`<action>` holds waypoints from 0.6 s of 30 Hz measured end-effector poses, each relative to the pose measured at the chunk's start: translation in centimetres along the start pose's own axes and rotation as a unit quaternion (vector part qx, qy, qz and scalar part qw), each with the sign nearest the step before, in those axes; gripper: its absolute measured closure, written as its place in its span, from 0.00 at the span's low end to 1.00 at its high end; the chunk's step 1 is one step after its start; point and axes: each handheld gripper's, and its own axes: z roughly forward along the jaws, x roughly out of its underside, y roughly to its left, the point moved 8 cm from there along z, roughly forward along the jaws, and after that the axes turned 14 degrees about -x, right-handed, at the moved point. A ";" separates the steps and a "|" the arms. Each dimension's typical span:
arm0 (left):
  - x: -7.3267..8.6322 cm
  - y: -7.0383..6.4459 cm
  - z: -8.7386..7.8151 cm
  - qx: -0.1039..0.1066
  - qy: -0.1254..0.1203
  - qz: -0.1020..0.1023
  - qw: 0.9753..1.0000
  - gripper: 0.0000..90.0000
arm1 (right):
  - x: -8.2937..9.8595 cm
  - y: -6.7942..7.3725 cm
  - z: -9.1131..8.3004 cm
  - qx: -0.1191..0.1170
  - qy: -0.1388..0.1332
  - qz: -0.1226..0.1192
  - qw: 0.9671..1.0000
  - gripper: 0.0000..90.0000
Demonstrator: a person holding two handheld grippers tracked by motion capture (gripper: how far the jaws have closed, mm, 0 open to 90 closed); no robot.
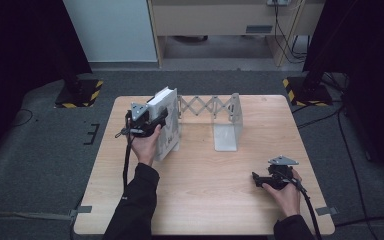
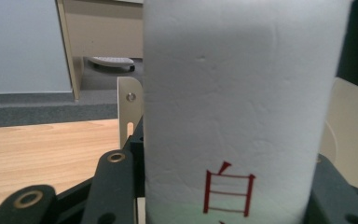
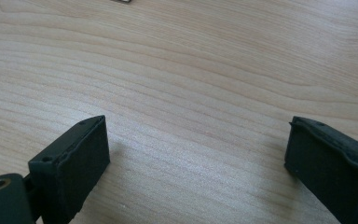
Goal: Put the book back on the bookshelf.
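The left gripper has its jaws clamped on a white book, which stands upright on the desk against the left end plate of the metal expanding book rack. In the left gripper view the book's white spine with a red character sits squeezed between the black jaws. The right gripper rests low on the desk, well apart from the rack toward the person, its jaws spread wide over bare wood.
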 end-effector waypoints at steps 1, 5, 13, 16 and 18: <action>0.3 -0.1 0.1 -0.001 -0.001 -0.001 1.000 0.58 | 0.0 0.0 0.0 0.000 0.000 -0.001 1.000 0.07; 0.8 -0.4 -0.2 0.000 -0.018 0.009 1.000 0.58 | 0.0 0.0 0.0 0.000 0.000 0.000 1.000 0.07; 2.1 -0.6 -1.8 0.009 -0.020 0.037 0.999 0.57 | 0.0 0.0 0.0 0.000 0.000 0.000 1.000 0.07; 2.9 -0.5 -2.7 0.014 -0.023 0.048 0.998 0.57 | 0.0 0.0 0.0 0.001 0.000 0.001 1.000 0.07; 3.5 -0.4 -3.1 0.018 -0.016 0.055 0.998 0.57 | 0.0 0.0 0.0 0.000 0.000 0.000 1.000 0.07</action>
